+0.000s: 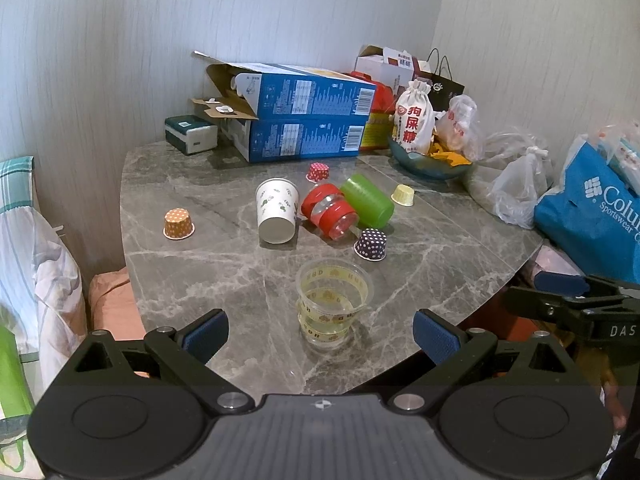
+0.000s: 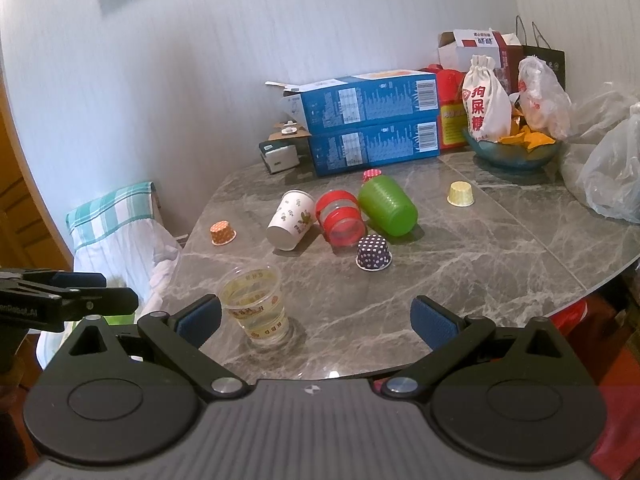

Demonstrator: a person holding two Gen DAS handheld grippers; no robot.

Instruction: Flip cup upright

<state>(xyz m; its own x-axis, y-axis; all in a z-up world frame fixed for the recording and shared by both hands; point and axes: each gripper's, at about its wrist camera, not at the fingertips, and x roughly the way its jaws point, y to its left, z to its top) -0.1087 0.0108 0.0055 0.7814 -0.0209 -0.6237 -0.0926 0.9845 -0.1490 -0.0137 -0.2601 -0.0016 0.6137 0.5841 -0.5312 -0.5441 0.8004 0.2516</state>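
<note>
The clear plastic cup point(image 1: 334, 304) stands upright near the front edge of the marble bench point(image 1: 192, 264), mouth up, with a little yellowish liquid at the bottom. It lies between the fingers of the left gripper point(image 1: 320, 334), touching neither. Behind it, 3 cups lie on their sides in a row, close together: a white paper cup point(image 1: 277, 211), a red and clear cup point(image 1: 330, 211) and a green cup point(image 1: 367, 201). Any of these 3 could be the one to flip; I cannot tell which is meant. 4 small paper baking cups sit mouth down around them: orange point(image 1: 179, 223), dark dotted point(image 1: 371, 244), yellow point(image 1: 402, 194) and red dotted point(image 1: 318, 171).

Risks, as I judge them: reaching over toward the lying cups, a low finger could knock the clear cup and spill it. The 3 lying cups are round and crowded, so a nudge to 1 may roll the others, and the dark dotted baking cup sits right in the approach path.

The left gripper is held low at the bench edge, level, pointing at the row, fingers wide apart and holding nothing. The right gripper point(image 2: 318, 320) is alongside, just right of it, also fingers wide apart and empty, with the clear cup by its left finger point(image 2: 199, 317).
</note>
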